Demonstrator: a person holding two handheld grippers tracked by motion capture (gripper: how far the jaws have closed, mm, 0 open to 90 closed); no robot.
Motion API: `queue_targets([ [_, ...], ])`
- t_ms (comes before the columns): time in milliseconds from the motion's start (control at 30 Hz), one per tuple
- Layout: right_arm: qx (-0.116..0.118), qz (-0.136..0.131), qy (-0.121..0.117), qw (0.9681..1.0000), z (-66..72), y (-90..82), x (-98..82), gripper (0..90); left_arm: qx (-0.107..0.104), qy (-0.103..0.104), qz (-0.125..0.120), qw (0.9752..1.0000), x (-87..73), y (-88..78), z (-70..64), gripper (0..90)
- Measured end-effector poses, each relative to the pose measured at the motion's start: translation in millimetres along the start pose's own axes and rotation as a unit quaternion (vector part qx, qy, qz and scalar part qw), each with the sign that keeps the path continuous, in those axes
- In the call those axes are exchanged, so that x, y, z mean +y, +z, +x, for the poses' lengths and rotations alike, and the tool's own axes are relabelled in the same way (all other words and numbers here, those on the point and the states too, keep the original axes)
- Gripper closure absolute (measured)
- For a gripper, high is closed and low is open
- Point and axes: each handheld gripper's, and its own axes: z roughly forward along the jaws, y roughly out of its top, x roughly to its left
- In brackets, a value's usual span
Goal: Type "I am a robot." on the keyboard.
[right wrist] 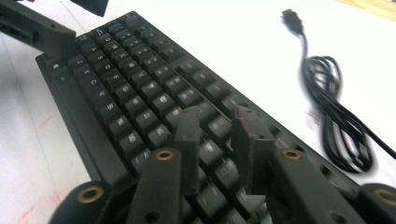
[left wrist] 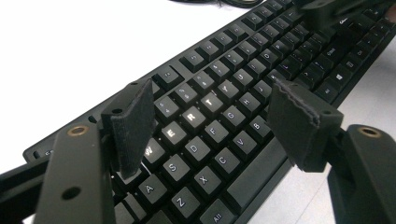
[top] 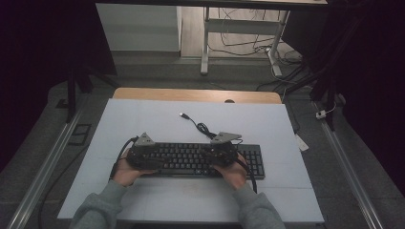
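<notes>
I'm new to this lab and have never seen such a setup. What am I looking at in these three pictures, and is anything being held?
A person sits at a white table with hand-held tongs in each hand: the left tongs and the right tongs. One picture looks down from above the person. The other two come from cameras riding on each pair of tongs, looking along their black jaws. On the table lies a black keyboard, with its coiled cable and plug beside it. The left jaws stand wide over the letter keys. The right jaws stand slightly apart above the keys. Neither holds anything.
</notes>
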Motion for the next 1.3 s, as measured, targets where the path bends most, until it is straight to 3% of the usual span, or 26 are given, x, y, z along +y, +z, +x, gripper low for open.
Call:
queue_targets([
  [467,-0.022,-0.016,0.010,0.9996,-17.6,-48.1,-32.3,58.8,-0.004,-0.002,0.012,0.9999,-0.2,3.4,0.9,30.7],
  [933,-0.027,-0.012,0.008,0.9995,-19.1,-51.8,-38.7,57.6,0.011,-0.016,0.012,0.9997,-0.3,5.4,4.1,28.8],
  [1067,-0.027,-0.011,0.007,0.9996,-18.7,-51.2,-38.7,57.5,0.008,-0.010,0.004,0.9999,0.1,5.8,3.4,35.9],
  [1300,-0.026,-0.007,0.007,0.9996,-18.0,-49.4,-39.1,57.3,-0.004,0.008,-0.001,1.0000,2.0,12.1,0.5,59.6],
])
